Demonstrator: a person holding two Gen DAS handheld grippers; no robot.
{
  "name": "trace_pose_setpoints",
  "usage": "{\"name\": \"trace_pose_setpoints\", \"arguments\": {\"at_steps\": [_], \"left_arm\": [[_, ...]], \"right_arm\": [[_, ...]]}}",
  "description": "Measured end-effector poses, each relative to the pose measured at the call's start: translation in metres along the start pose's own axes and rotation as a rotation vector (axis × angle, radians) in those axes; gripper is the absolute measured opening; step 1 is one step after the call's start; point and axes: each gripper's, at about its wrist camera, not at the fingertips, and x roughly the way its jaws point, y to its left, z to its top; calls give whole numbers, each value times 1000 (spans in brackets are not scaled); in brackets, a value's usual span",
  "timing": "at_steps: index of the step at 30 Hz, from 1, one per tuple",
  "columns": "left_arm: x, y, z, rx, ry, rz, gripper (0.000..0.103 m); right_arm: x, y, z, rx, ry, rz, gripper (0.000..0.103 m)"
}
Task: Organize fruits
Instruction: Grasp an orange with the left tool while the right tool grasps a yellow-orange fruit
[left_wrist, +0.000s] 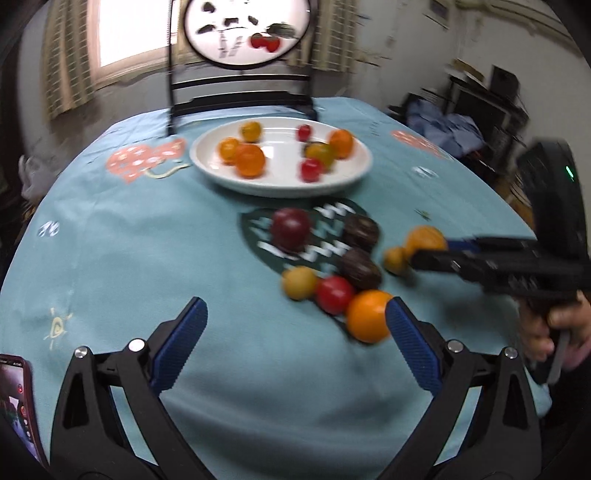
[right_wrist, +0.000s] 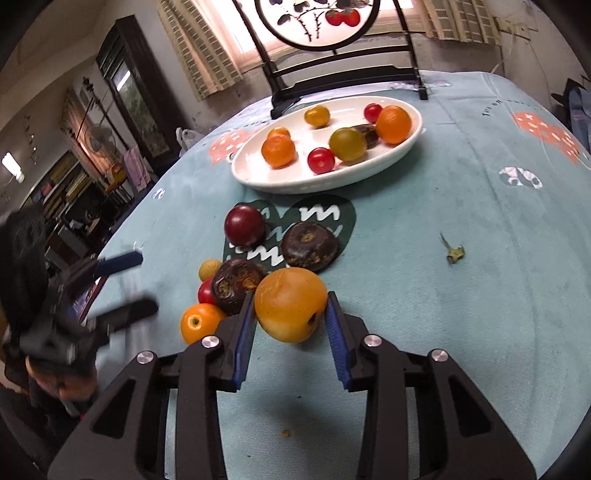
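The right gripper (right_wrist: 290, 309) pinches a large, smooth yellow-orange round fruit (right_wrist: 290, 303) between its blue ribbed pads, one pad pressed to each flank; the skin is glossy and faintly mottled, with a small dark dimple at its lower right, turned toward the camera and slightly down. The fruit is a little wider than tall, its longer axis running across from pad to pad, and whether it is lifted off the light blue tablecloth (right_wrist: 461, 295) or resting on it is hard to judge from this angle. Just to its left lie loose fruits on the cloth: a dark brown wrinkled fruit (right_wrist: 236, 285) touching it, a bright orange round fruit (right_wrist: 199, 322), a small red tomato (right_wrist: 206, 292) and a small pale yellow fruit (right_wrist: 209, 268), with a second dark brown fruit (right_wrist: 309, 245) and a dark red plum-like fruit (right_wrist: 243, 226) farther back on a dark green patterned heart printed on the cloth (right_wrist: 332, 218). Beyond them sits a white oval ceramic dish (right_wrist: 258, 173) holding two larger oranges, two red cherry tomatoes, a couple of yellow and olive-yellow tomatoes, a smaller orange fruit and one dark piece partly hidden. The left gripper (left_wrist: 295, 314) has its jaws spread wide with nothing between them, its right pad just beside the bright orange fruit. The left view is motion-blurred.
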Motion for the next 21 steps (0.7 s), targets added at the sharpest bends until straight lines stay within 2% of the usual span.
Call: {"name": "trace_pose_setpoints", "arguments": {"at_steps": [1, 4, 10, 21], "left_arm": [[2, -8, -2, 17, 9, -16, 85], [14, -22, -6, 47, 60, -45, 68], [23, -31, -7, 47, 96, -76, 58], [37, -34, -3, 24, 131, -83, 48]], "right_arm": [[-1, -1, 0, 4, -3, 1, 37], [-3, -1, -2, 4, -8, 6, 37], [-7, 1, -4, -5, -15, 11, 37], [-9, 1, -3, -10, -24, 18, 37]]}}
